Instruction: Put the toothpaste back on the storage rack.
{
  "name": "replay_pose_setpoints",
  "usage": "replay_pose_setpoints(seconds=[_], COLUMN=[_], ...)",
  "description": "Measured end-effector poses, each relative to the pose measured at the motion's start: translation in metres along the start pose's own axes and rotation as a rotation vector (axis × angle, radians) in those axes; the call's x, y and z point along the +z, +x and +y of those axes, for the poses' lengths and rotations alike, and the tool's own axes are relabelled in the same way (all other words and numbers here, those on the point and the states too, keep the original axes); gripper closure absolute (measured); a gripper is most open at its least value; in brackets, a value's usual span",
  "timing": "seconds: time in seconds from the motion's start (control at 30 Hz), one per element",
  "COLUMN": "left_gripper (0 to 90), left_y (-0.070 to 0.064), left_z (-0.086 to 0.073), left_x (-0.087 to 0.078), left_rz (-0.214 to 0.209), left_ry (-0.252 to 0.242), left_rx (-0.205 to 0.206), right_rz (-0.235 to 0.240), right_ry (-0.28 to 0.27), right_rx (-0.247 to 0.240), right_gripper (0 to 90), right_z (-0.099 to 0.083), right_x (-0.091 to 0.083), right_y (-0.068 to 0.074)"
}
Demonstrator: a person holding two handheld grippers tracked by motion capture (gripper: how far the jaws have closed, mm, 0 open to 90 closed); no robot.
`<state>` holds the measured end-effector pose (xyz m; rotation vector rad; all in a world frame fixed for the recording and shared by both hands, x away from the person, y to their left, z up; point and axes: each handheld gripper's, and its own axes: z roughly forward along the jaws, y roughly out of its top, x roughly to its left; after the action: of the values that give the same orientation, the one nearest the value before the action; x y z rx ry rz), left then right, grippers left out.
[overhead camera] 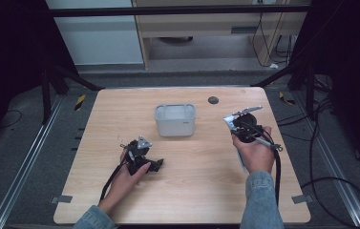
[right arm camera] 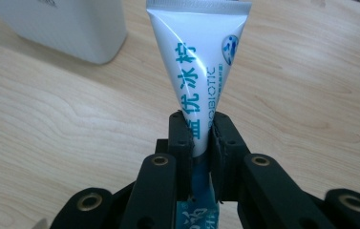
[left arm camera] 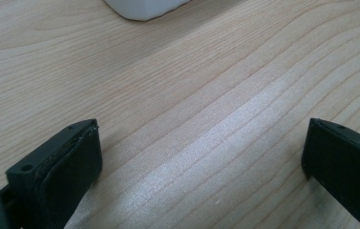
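A rectangular light-wood table [overhead camera: 187, 191] with rounded corners is seen from above; broad bare wood lies between the two grippers and along the near edge. A white, translucent rectangular plastic bin [overhead camera: 175, 119] stands near the table's middle, well apart from every edge. The left gripper [left arm camera: 201, 157] is held low over bare wood, its jaws spread wide with nothing between them. The right gripper [right arm camera: 200, 143] is clamped on a white plastic tube printed with blue characters [right arm camera: 196, 71]. The tube's long axis runs along the jaws, its flat crimped end pointing away from the hand. Its lower end is hidden behind the jaws. The bin is cut off at the frame edge in both gripper views.
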<state>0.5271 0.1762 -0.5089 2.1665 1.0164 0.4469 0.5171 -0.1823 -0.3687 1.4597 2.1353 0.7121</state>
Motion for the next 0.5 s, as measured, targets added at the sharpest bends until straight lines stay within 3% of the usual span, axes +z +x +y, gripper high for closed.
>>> replay_pose_setpoints(seconds=[0.17,0.2,0.33,0.5], left_gripper=[0.0,0.0,0.0,0.0], left_y=[0.000,0.000,0.000,0.000], left_z=[0.000,0.000,0.000,0.000], left_x=[0.000,0.000,0.000,0.000], left_rz=[0.000,0.000,0.000,0.000], left_ry=[0.000,0.000,0.000,0.000], left_rx=[0.000,0.000,0.000,0.001], right_rz=[-0.007,-0.009,-0.015,-0.019], right_ry=[-0.044,-0.093,-0.156,-0.195], right_rx=[0.010,0.002,0.028,0.047], right_gripper=[80.5,80.5,80.5,80.4], right_z=[0.003,0.005,0.011,0.016], right_x=[-0.003,-0.004,-0.007,-0.010], right_y=[0.002,0.003,0.004,0.004])
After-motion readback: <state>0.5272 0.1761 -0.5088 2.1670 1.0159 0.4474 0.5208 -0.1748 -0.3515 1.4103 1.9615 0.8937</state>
